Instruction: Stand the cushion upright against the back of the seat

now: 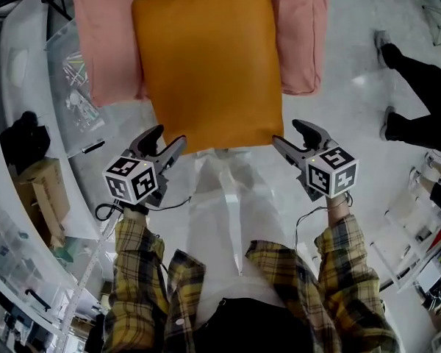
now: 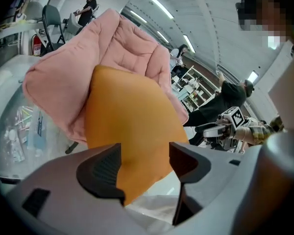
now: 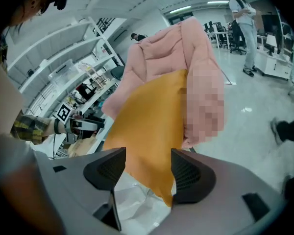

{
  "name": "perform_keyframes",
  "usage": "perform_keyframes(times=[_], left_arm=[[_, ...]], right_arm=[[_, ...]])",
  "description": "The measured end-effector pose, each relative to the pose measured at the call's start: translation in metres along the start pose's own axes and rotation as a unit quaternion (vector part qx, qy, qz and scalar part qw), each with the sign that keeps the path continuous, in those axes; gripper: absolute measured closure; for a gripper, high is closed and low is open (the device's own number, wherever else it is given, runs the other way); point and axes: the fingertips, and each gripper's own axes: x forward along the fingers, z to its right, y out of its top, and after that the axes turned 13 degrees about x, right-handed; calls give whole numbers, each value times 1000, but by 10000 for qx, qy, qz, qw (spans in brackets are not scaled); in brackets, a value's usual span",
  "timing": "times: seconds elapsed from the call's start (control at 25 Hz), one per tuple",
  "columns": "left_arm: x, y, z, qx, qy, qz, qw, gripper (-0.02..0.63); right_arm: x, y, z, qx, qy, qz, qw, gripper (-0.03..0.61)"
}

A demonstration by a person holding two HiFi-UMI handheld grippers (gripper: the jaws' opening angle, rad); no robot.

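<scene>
An orange cushion (image 1: 209, 65) leans on a pink padded seat (image 1: 106, 50), its lower edge toward me. My left gripper (image 1: 165, 144) is open just off the cushion's lower left corner. My right gripper (image 1: 290, 140) is open just off the lower right corner. In the left gripper view the cushion (image 2: 127, 131) shows between the spread jaws of the left gripper (image 2: 146, 165), whose pads do not press on it. The right gripper view is the same: the cushion's (image 3: 147, 126) corner hangs between the wide jaws of the right gripper (image 3: 148, 168), ungripped.
White plastic sheeting (image 1: 228, 212) lies below the cushion's front edge. Clear bags (image 1: 77, 87) and a cardboard box (image 1: 44, 190) crowd the left side. A person's legs (image 1: 419, 87) stand at the right. Other people and shelving (image 3: 63, 48) are farther back.
</scene>
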Motion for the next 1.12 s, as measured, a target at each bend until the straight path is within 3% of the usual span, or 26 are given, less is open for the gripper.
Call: perform_keyframes(times=[0.28, 0.44, 0.56, 0.84, 1.0, 1.12], left_arm=[[21, -55, -22, 241, -9, -776, 9967, 297], [27, -67, -29, -76, -48, -708, 9975, 281], [29, -70, -33, -104, -81, -748, 9971, 268], [30, -96, -33, 62, -209, -1195, 9926, 252], [34, -117, -33, 274, -163, -1657, 9857, 249], [41, -126, -35, 37, -97, -1726, 9849, 249]], right_arm=[[29, -40, 37, 325, -179, -515, 9980, 305], [42, -58, 48, 467, -180, -729, 9961, 305], [51, -72, 54, 565, -128, -919, 9941, 304], [62, -80, 59, 692, -165, -897, 9934, 304], [67, -81, 60, 672, -196, -944, 9931, 304], [71, -82, 63, 666, -210, -1005, 9925, 304]])
